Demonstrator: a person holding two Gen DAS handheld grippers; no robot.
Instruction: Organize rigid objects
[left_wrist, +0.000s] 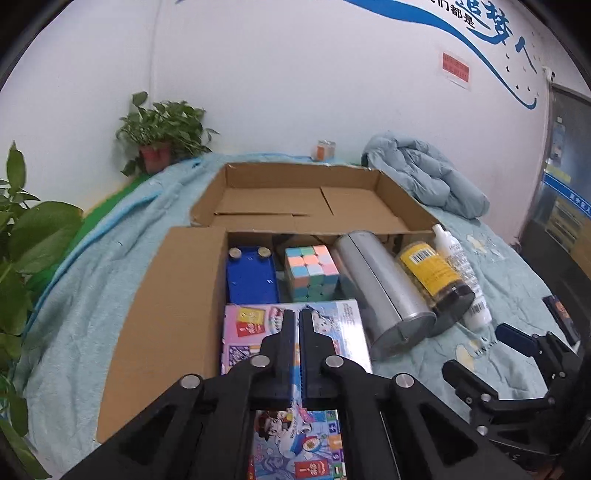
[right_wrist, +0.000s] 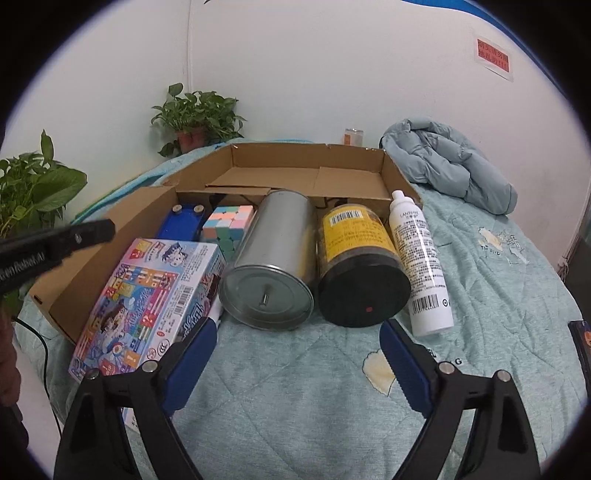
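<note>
A bed covered by a light teal quilted blanket (right_wrist: 303, 376) carries everything. Directly on it lie an opened cardboard box (right_wrist: 310, 162), 1 silver tin (right_wrist: 275, 254) on its side, 1 yellow-labelled jar with a black lid (right_wrist: 356, 258) touching the tin, and 1 white bottle (right_wrist: 419, 258) just beside the jar. A bundled pale blue jacket (right_wrist: 450, 162) rests at the far right.

The left gripper (left_wrist: 297, 321), jaws nearly together, hovers over the game box (left_wrist: 295, 332) (silver tin (left_wrist: 380, 288) just beside).

White wall (right_wrist: 295, 74) behind a bed's teal quilt (right_wrist: 295, 387), potted plants (right_wrist: 195, 118) beside.
</note>
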